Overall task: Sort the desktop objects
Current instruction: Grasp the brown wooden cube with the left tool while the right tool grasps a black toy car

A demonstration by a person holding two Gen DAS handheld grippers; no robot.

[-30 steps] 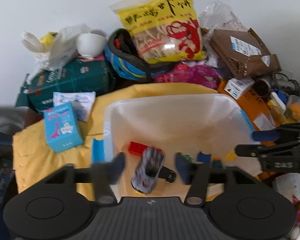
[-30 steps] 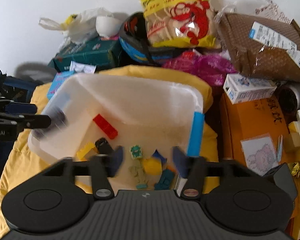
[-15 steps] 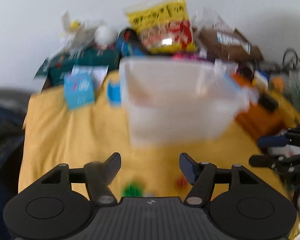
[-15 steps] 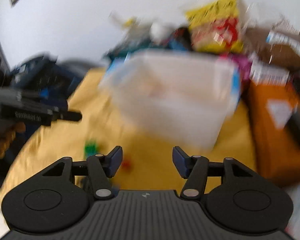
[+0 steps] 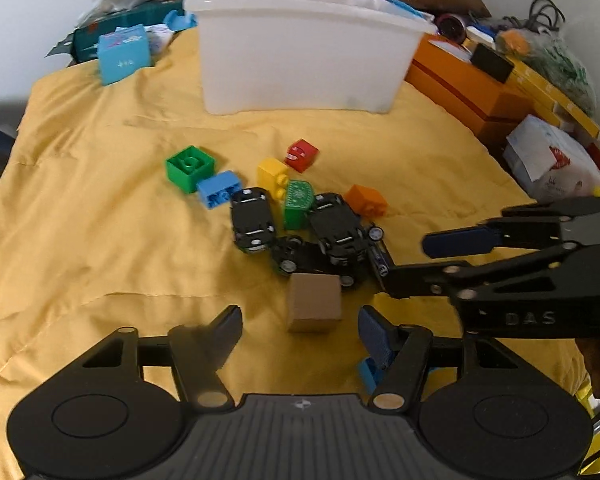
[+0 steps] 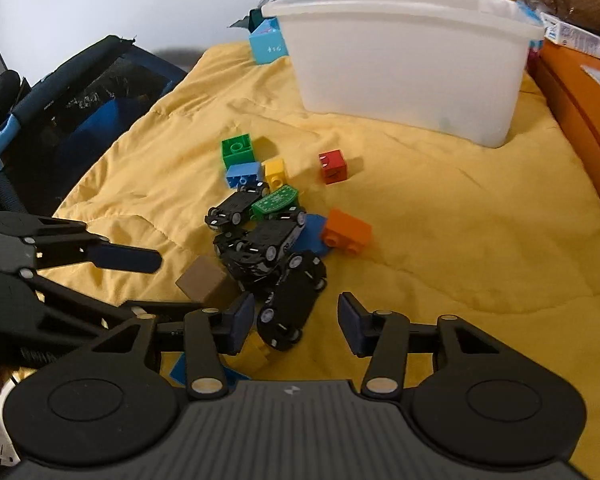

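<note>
A wrinkled yellow cloth (image 5: pixel 80 240) covers the surface, its fabric soft and creased in long folds. At its far edge stands a white translucent plastic bin (image 5: pixel 300 48), smooth-walled with a rolled rim, upright. In front of it, well apart from its wall, a loose pile of toys lies on the cloth: a green studded brick (image 5: pixel 189 167), a light blue brick (image 5: pixel 219 189) touching it, a yellow brick (image 5: pixel 274 176), a red cube-shaped brick (image 5: pixel 301 155), an orange brick (image 5: pixel 366 200), and a flat green piece with rounded corners (image 5: pixel 298 203). Several glossy black toy cars (image 5: pixel 340 232) lie overturned and jumbled together, undersides and small wheels up. Nearest the cameras sits a matte brown cube (image 5: pixel 314 302) with plain faces, touching the cars.

The left hand-held gripper (image 5: pixel 300 330) hovers low over the cloth, fingers spread wide, the brown cube just ahead of the gap between them; it holds nothing. The right hand-held gripper (image 6: pixel 296 326) is likewise spread apart and empty, with one black car (image 6: pixel 294 300) lying between its fingers. A blue flat piece (image 6: pixel 198 372) and a yellow brick lie under its left finger. Orange cardboard boxes (image 5: pixel 460 84) and a blue carton (image 5: pixel 122 54) flank the bin.
</note>
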